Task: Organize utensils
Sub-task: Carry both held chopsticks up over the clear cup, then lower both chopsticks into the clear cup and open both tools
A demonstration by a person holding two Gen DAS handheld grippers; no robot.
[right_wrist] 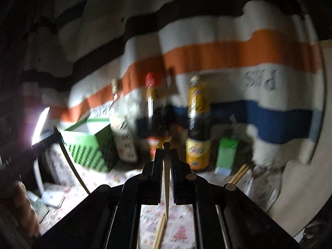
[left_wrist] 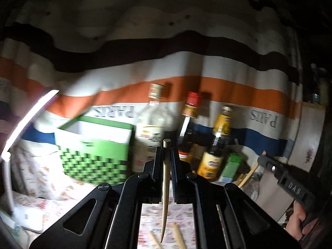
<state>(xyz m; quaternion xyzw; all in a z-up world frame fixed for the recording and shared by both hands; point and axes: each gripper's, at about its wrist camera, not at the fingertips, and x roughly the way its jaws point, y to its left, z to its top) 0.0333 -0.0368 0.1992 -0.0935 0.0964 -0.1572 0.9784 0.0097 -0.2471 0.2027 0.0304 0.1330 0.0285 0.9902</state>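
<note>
My left claw (left_wrist: 166,145) pinches one chopstick (left_wrist: 166,186), my right claw (right_wrist: 166,148) another chopstick (right_wrist: 166,186) — both held above the floral cloth (left_wrist: 182,217), facing the green box (left_wrist: 93,145).

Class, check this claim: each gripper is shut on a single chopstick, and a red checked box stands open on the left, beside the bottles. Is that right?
Not quite: the box is green checked, not red, as the left wrist view shows. The rest stands: the left gripper and the right gripper are each shut on a chopstick, and the box stands open beside the bottles.
</note>
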